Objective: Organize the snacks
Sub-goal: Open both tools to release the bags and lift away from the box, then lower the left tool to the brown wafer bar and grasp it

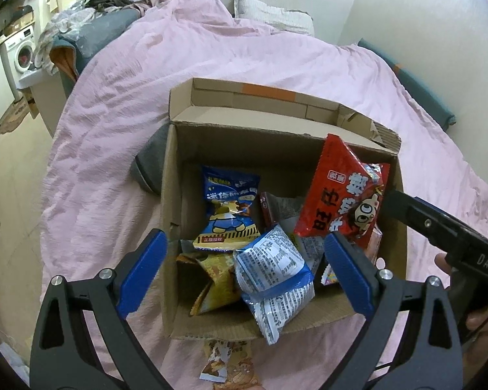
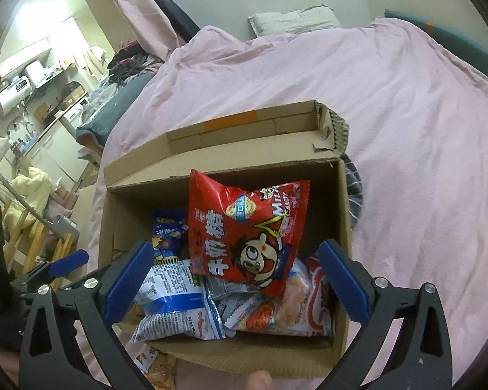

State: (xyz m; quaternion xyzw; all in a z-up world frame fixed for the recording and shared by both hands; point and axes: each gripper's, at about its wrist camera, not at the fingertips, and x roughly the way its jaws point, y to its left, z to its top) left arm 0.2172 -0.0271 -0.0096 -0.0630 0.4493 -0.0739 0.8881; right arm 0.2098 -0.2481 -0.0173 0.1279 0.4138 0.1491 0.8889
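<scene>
An open cardboard box (image 1: 169, 195) (image 2: 341, 201) sits on a pink duvet and holds several snack packets. A red milk-candy bag (image 1: 338, 195) (image 2: 247, 227) leans tilted on top of the others at the box's right side. A blue cartoon packet (image 1: 227, 208) (image 2: 167, 234) stands at the back left, with a white-and-blue packet (image 1: 273, 273) (image 2: 175, 302) in front of it. My left gripper (image 1: 247, 269) hovers open over the box's near edge. My right gripper (image 2: 237, 279) is also open above the box, and the red bag's lower end lies between its fingers, ungripped. One orange packet (image 1: 224, 364) (image 2: 159, 364) lies outside on the duvet.
The pink duvet (image 1: 114, 130) (image 2: 406, 130) spreads all around the box. A grey cloth (image 1: 149, 165) is tucked against one side of the box. A pillow (image 1: 270, 13) lies at the bed's head. A washing machine (image 1: 22, 52) and piled clothes stand far left.
</scene>
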